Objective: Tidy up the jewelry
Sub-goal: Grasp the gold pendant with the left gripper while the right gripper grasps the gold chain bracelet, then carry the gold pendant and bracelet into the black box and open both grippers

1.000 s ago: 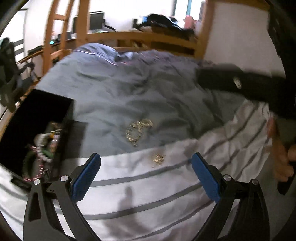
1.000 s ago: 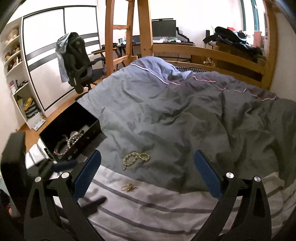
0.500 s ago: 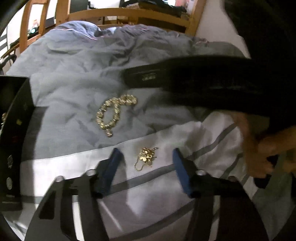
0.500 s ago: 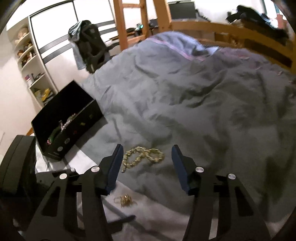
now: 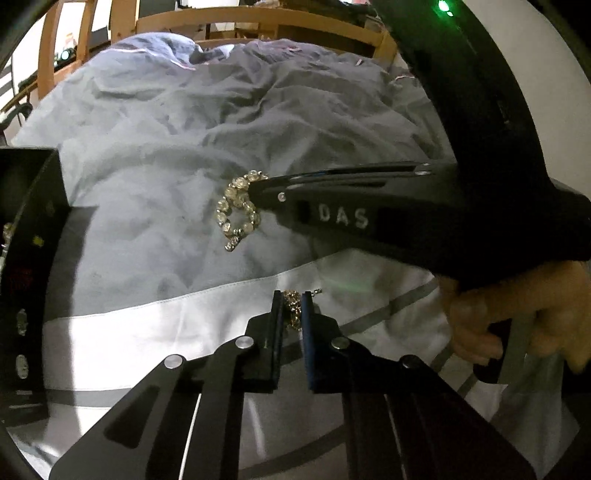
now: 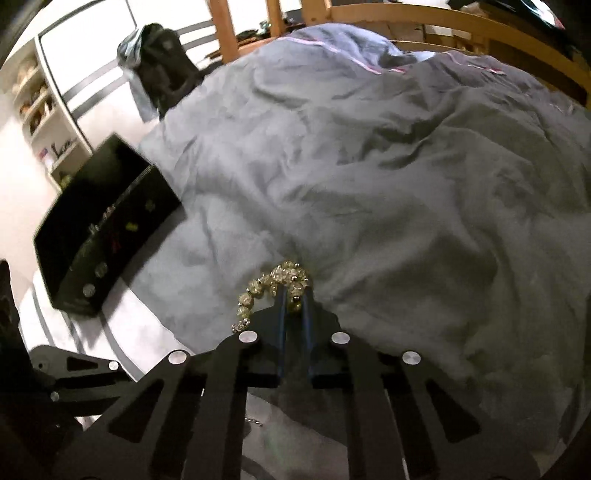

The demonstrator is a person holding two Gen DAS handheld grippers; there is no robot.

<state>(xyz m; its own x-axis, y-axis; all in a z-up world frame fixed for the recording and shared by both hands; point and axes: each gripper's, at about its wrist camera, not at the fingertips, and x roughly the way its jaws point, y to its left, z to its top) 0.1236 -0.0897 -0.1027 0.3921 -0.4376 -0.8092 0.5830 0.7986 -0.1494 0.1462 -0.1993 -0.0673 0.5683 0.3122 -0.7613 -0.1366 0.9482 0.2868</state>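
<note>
A pale beaded bracelet [image 5: 236, 214] lies on the grey duvet; it also shows in the right wrist view [image 6: 275, 286]. My right gripper [image 6: 294, 301] is shut on the bracelet's right end and also shows in the left wrist view [image 5: 258, 188], coming in from the right. A small gold chain [image 5: 292, 308] lies on the striped white sheet. My left gripper [image 5: 291, 306] is shut on this chain. A black jewelry box [image 6: 107, 221] with several pieces inside stands at the left, also at the left wrist view's edge [image 5: 26, 258].
The grey duvet [image 6: 369, 166] covers most of the bed, and the white striped sheet [image 5: 147, 332] lies nearer. A wooden bed frame [image 6: 406, 22] runs along the far side. An office chair [image 6: 162, 62] and shelves stand beyond the bed at the left.
Both grippers moved down to the bed and closed: the left on the gold chain, the right on the beaded bracelet. Both were open a second ago.
</note>
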